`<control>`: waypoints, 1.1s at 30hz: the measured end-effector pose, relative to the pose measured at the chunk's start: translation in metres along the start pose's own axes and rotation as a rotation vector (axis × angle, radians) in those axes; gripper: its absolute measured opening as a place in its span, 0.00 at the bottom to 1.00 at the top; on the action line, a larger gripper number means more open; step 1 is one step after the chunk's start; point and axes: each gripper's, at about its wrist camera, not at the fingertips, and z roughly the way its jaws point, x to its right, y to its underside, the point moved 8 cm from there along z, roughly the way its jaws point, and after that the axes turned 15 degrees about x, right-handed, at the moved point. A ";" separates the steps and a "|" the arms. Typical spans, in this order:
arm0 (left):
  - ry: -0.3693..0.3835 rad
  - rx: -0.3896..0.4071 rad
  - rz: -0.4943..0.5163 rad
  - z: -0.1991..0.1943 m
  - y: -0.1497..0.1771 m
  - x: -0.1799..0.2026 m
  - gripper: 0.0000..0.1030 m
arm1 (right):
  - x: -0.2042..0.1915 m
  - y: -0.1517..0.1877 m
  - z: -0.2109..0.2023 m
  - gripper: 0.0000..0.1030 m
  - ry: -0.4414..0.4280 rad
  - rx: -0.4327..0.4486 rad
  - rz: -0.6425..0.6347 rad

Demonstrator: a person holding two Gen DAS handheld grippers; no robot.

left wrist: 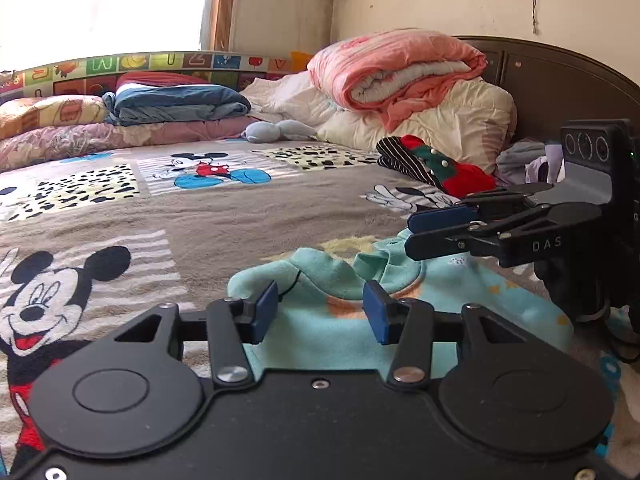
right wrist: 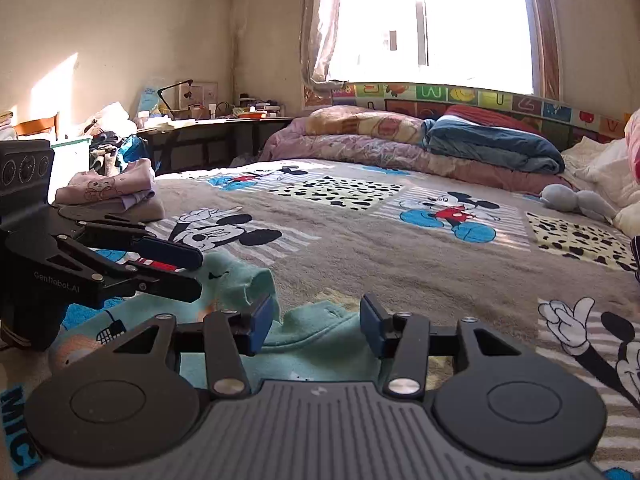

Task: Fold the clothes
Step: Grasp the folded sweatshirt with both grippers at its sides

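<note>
A light teal child's garment (left wrist: 328,280) with orange print lies crumpled on the Mickey Mouse bedspread (left wrist: 224,216), right in front of both grippers. My left gripper (left wrist: 320,306) stands open just over its near edge; the cloth shows between the blue pads (left wrist: 266,308), which do not press on it. The right gripper (left wrist: 412,234) comes in from the right, jaws a little apart above the garment's collar. In the right wrist view the right gripper (right wrist: 316,320) is open over the teal garment (right wrist: 320,336), and the left gripper (right wrist: 198,274) hovers at the left beside a raised fold.
A heap of striped and red-green clothes (left wrist: 432,164) lies at the right by the headboard (left wrist: 560,88). Folded pink clothes (right wrist: 108,192) sit at the bed's far left corner. Quilts (left wrist: 400,76), a blue blanket (left wrist: 176,106) and a grey plush toy (left wrist: 280,130) line the far side. A cluttered desk (right wrist: 216,120) stands beyond.
</note>
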 end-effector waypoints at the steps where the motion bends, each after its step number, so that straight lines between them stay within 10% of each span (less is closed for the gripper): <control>1: -0.004 -0.016 -0.006 0.002 0.003 -0.001 0.44 | 0.007 0.005 0.003 0.48 -0.001 -0.012 0.041; 13: -0.024 -0.112 0.041 0.009 0.023 0.006 0.47 | 0.029 0.041 0.010 0.48 -0.044 -0.084 0.295; 19: -0.136 -0.001 0.079 -0.015 0.006 0.011 0.53 | 0.032 0.019 -0.022 0.51 0.031 0.032 0.325; 22: -0.206 0.044 -0.091 -0.036 -0.006 0.003 0.60 | 0.034 0.018 -0.052 0.71 0.112 0.056 0.405; 33: -0.346 -0.047 -0.632 -0.088 0.023 0.001 0.61 | 0.014 0.072 -0.076 0.75 0.171 -0.023 0.844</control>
